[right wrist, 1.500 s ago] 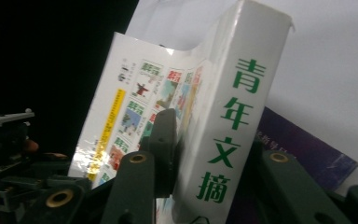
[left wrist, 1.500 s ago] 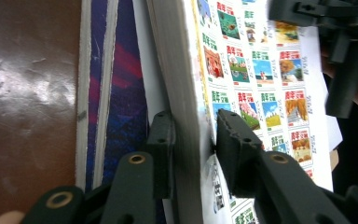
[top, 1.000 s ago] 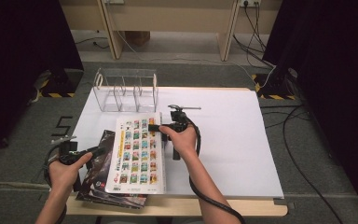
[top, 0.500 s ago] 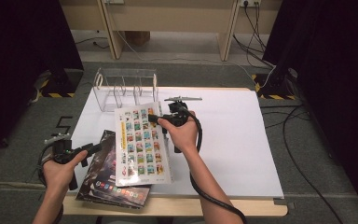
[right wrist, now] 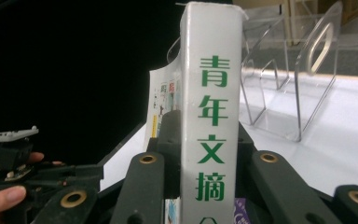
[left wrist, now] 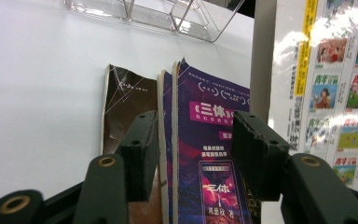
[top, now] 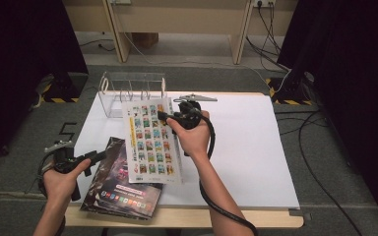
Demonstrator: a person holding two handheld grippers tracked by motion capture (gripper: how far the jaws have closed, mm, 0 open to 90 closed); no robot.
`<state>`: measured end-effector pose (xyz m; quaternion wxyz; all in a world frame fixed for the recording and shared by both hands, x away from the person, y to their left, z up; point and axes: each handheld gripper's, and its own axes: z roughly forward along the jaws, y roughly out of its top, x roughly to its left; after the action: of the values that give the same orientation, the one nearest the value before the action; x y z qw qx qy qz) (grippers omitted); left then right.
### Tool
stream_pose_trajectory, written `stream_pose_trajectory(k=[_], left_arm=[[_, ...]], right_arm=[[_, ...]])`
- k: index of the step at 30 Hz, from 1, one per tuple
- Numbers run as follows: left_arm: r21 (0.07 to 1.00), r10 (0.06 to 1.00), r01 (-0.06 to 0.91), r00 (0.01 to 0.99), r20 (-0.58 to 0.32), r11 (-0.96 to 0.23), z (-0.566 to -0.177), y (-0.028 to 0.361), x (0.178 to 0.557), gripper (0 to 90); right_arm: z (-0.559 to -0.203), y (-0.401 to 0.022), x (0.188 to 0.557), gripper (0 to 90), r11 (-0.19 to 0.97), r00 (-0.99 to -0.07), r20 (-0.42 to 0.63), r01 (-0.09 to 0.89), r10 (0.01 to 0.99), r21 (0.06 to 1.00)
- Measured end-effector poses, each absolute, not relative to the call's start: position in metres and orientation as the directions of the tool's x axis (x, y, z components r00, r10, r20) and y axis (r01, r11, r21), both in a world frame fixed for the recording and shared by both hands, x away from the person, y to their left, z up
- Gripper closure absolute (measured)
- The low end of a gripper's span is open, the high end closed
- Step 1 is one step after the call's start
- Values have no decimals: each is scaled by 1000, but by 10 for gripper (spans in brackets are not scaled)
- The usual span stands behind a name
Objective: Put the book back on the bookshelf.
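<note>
Lifted off the stack since a second ago, the white-spined magazine (top: 150, 142) now hangs higher and closer to the clear acrylic rack (top: 130, 88). At left, my left gripper (top: 96, 156) straddles the dark purple books (top: 123, 184), jaws standing wide around their spines without pinching, steadying the pile near the table's front edge (top: 187, 217). At right, my right gripper (top: 165, 116) clamps the magazine by its spine so it can go upright into a slot. White tabletop (top: 246, 147) to the right lies open for swinging.
</note>
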<state>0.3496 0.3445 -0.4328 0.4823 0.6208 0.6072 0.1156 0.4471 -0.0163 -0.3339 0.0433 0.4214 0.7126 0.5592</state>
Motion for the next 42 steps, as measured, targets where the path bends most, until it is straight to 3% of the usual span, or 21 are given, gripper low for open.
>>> stream_pose_trajectory(k=[24, 42], left_arm=[[746, 877, 628, 205, -435, 223, -432, 355, 341, 471], [750, 897, 621, 166, -411, 228, -436, 360, 338, 458]], right_arm=[[-293, -17, 463, 740, -28, -552, 266, 400, 790, 916], [-283, -11, 491, 740, -75, -486, 264, 373, 833, 925]])
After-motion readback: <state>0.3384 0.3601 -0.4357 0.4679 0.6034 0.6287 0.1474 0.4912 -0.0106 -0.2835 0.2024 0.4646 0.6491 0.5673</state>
